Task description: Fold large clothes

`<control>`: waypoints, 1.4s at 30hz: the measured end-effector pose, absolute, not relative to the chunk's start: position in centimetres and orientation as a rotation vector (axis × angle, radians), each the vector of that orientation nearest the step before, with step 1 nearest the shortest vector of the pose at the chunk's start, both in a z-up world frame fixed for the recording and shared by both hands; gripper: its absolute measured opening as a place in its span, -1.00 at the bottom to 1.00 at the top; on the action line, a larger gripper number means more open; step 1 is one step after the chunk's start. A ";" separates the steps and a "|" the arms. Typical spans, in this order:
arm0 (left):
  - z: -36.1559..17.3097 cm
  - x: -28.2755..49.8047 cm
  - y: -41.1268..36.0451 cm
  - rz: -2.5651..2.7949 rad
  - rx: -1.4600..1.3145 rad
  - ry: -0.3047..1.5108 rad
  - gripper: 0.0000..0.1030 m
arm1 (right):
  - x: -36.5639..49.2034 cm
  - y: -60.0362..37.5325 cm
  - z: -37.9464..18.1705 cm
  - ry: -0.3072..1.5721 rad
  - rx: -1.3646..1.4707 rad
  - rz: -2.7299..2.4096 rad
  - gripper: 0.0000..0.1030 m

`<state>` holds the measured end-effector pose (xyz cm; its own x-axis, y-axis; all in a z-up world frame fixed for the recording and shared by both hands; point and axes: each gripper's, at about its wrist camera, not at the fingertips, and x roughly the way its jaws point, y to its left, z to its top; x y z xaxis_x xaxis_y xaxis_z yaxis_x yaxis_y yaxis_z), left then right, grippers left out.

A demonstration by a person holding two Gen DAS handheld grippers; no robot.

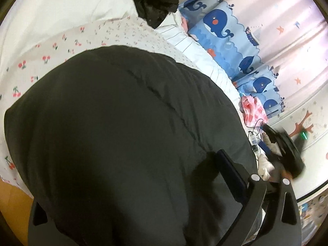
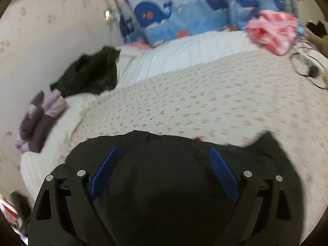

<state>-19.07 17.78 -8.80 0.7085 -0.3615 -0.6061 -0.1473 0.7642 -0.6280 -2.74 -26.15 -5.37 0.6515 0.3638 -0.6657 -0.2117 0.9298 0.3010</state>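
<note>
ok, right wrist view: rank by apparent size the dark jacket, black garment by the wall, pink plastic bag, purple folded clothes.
1. dark jacket, though it lies nearest the camera
2. black garment
3. pink plastic bag and purple folded clothes: look alike, blur prevents ranking

The right gripper [image 2: 164, 171] points downward with its two blue pads [image 2: 224, 177] spread wide apart, nothing pinched between them; the left gripper [image 1: 131, 184] also tilts downward, jaws wide, one dark finger [image 1: 231, 176] showing on the right, the other hidden.
</note>
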 end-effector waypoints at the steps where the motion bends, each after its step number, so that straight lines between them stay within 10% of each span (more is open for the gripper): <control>1: -8.6 -19.1 17.6 -0.129 -0.694 0.782 0.85 | -1.4 -24.8 -7.2 0.841 0.180 0.307 0.70; 25: -7.6 -19.7 16.1 -0.127 -0.568 0.698 0.86 | -4.7 -23.4 -10.1 0.945 0.040 0.328 0.86; 42: -12.9 -19.7 21.9 -0.304 -1.116 0.755 0.86 | -12.2 -27.1 -6.7 0.824 0.066 0.403 0.86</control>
